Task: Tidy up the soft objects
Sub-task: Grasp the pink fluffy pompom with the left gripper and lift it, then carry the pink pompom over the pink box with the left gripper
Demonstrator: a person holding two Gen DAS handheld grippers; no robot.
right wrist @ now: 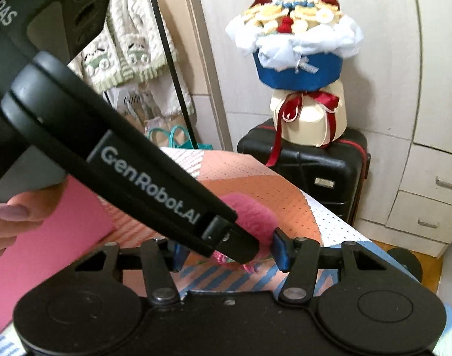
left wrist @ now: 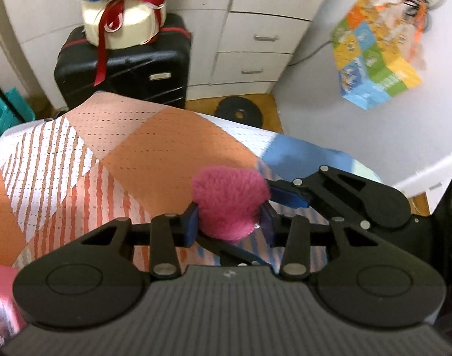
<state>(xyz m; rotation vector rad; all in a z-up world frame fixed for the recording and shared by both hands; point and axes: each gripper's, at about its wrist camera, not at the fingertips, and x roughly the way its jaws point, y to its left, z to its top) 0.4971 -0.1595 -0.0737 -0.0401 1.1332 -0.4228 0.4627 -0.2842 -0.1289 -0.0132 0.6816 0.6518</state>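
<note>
Holding pink pompom in left gripper, jaws closed partway onto it, blue pads denting the fluff on both sides, above the patterned bedspread. Right gripper comes in from the side; one pad touches pompom edge, other pad hidden behind left gripper's body in right wrist view, so can't tell if it has any hold — jaws look wide. Reads as a handover or reposition. To do well: keep L squeeze light, fluff compresses easily; get R pads square across the ball's middle before L lets go. Suitcase w/ bouquet beyond bed, well apart.
</note>
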